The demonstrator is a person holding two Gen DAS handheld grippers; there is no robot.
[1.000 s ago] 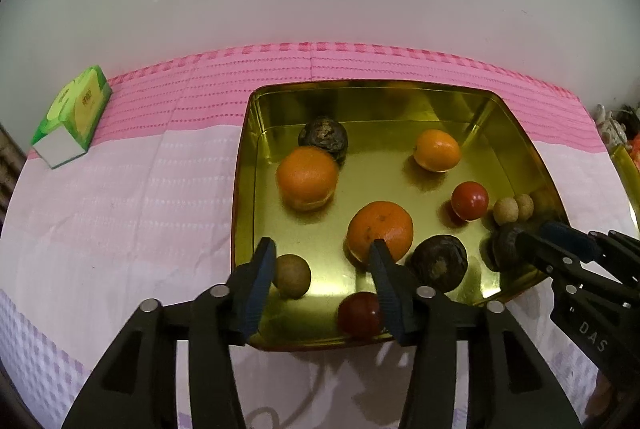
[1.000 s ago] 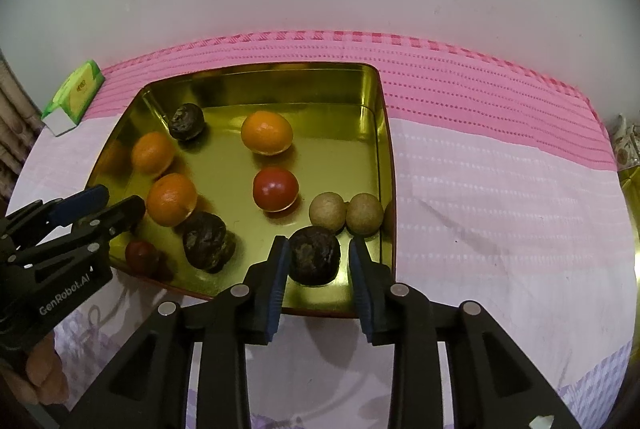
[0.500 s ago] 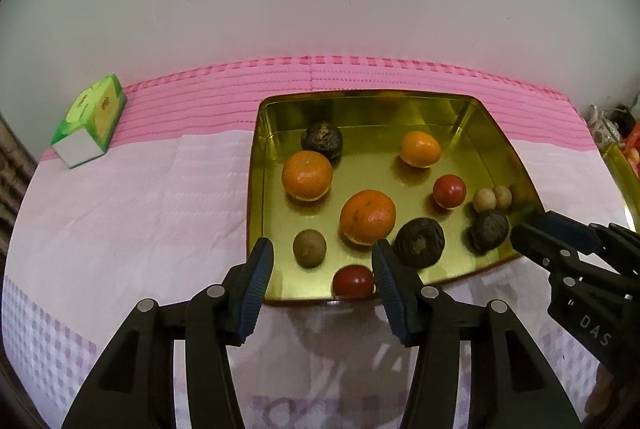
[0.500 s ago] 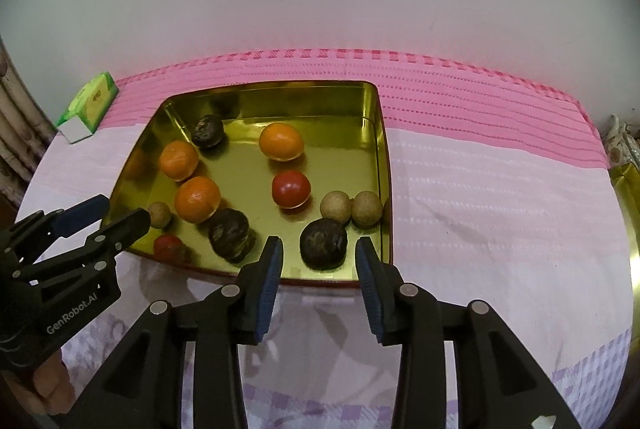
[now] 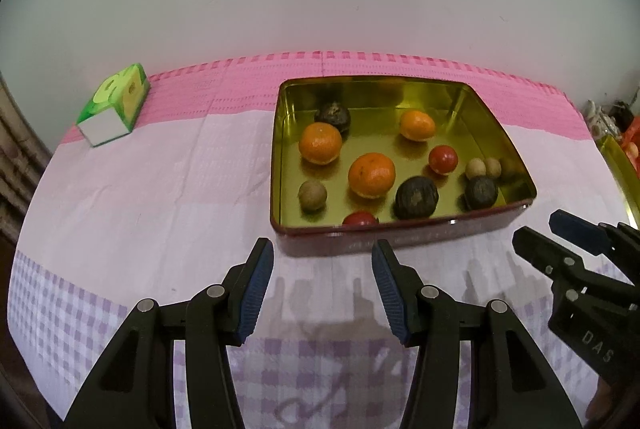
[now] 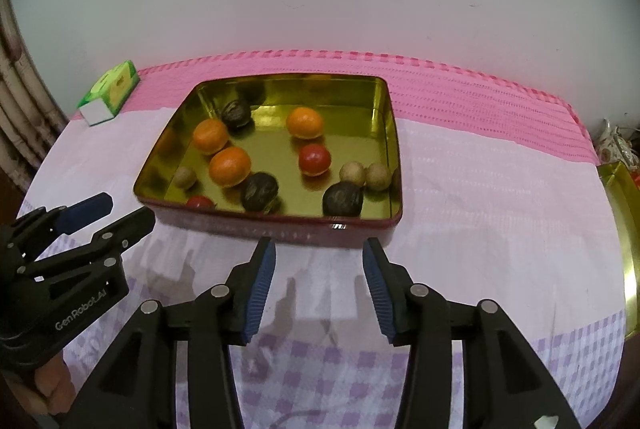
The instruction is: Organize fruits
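Pink cloth covered the worktop [image 5: 160, 189]. At ten o'clock of the left view lay a green carton [image 5: 114, 105]. The gold tin [image 5: 400, 233] sat at one o'clock, holding three oranges [image 5: 371, 175], two red fruits [image 5: 443, 159], three dark wrinkled fruits [image 5: 417, 197] and small tan ones [image 5: 312, 195]. The left gripper [image 5: 322, 287] hung before the tin, fingers apart and empty. At four o'clock the right gripper [image 6: 318, 283] likewise had its fingers spread, holding nothing.
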